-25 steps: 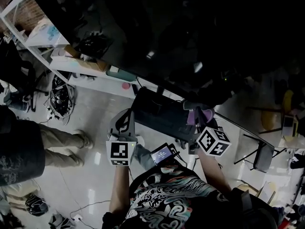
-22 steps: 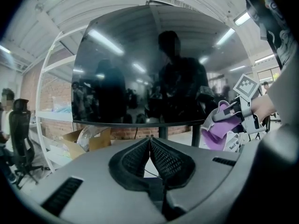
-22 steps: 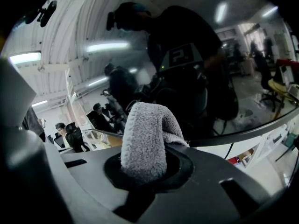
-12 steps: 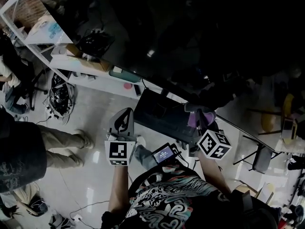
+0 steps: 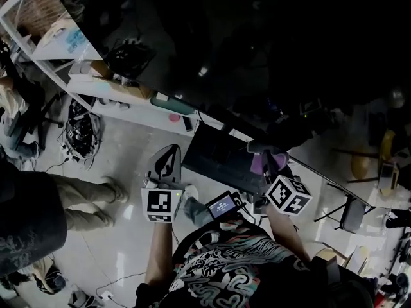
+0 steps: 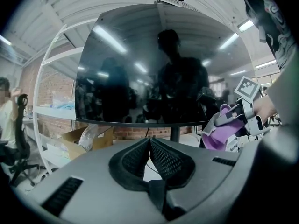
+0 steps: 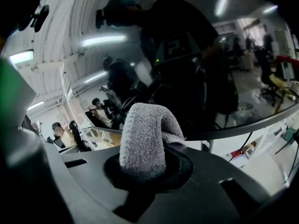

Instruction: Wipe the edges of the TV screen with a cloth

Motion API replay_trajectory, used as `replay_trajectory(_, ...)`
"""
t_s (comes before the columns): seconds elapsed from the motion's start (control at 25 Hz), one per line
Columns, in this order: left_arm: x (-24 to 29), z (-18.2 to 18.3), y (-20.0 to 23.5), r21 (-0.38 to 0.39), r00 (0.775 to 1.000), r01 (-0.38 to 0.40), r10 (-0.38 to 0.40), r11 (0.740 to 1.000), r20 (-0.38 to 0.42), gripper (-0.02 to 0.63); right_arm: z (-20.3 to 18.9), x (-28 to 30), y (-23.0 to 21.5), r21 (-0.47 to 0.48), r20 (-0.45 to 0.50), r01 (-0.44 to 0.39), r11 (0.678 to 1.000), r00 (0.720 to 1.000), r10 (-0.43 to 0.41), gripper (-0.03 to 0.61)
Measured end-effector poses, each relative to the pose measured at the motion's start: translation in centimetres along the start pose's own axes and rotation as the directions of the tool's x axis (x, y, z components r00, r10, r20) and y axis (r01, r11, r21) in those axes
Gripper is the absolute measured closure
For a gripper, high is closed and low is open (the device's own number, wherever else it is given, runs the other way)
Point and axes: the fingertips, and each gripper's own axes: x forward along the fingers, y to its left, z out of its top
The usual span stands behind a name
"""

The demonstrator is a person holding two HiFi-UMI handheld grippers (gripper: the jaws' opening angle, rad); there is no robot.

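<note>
The big dark TV screen (image 5: 257, 50) fills the top of the head view and reflects the room. Its bottom edge (image 6: 140, 123) runs above my left gripper (image 6: 149, 142), whose jaws are shut with nothing between them. This gripper (image 5: 166, 165) is held below the screen's lower edge. My right gripper (image 5: 268, 159) is shut on a purple cloth (image 5: 259, 162), close under the screen's bottom edge. In the right gripper view the folded cloth (image 7: 145, 134) looks grey and sticks up in front of the screen (image 7: 187, 55), just short of its lower edge (image 7: 243, 126).
A white shelf unit (image 5: 122, 101) with boxes stands behind the TV. A person's legs (image 5: 77, 197) are at the left, with cables (image 5: 80, 130) on the floor. A small lit device (image 5: 221, 205) hangs at my chest. A black chair (image 5: 350, 213) is at the right. The TV's stand post (image 6: 175, 134) is behind my left gripper.
Both grippers stay almost where they were, with the cloth still held. The head view has shifted slightly, and the person at the left edge has moved.
</note>
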Motion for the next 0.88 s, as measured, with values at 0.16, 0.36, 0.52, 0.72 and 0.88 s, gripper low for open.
replay_trajectory(0.16, 0.3, 0.6, 1.1, -0.003, 1.0, 0.009, -0.009, 1.0, 0.0, 0.595, 0.5, 0.5, 1.5, 0.001, -0.001, -0.011, 1.0, 1.0, 0.011, 0.517)
replay_trajectory(0.36, 0.7, 1.5, 2.2, 0.001, 1.0, 0.014, -0.014, 1.0, 0.012, 0.595, 0.8, 1.0, 3.0, 0.005, -0.006, -0.028, 1.0, 1.0, 0.028, 0.517)
replay_trajectory(0.52, 1.3, 2.3, 3.2, 0.003, 1.0, 0.014, -0.014, 1.0, 0.019, 0.595, 1.1, 1.6, 4.0, 0.005, -0.009, -0.04, 0.999, 0.999, 0.04, 0.517)
replay_trajectory(0.72, 1.9, 2.5, 4.5, -0.005, 1.0, 0.014, -0.014, 1.0, 0.02, 0.595, 1.2, 2.4, 5.3, 0.05, -0.024, -0.058, 0.997, 0.998, 0.059, 0.517)
replay_trajectory(0.88, 2.4, 2.8, 5.4, -0.002, 1.0, 0.021, -0.021, 1.0, 0.023, 0.595, 1.1, 3.3, 6.7, 0.048, -0.027, -0.07, 0.996, 0.997, 0.072, 0.517)
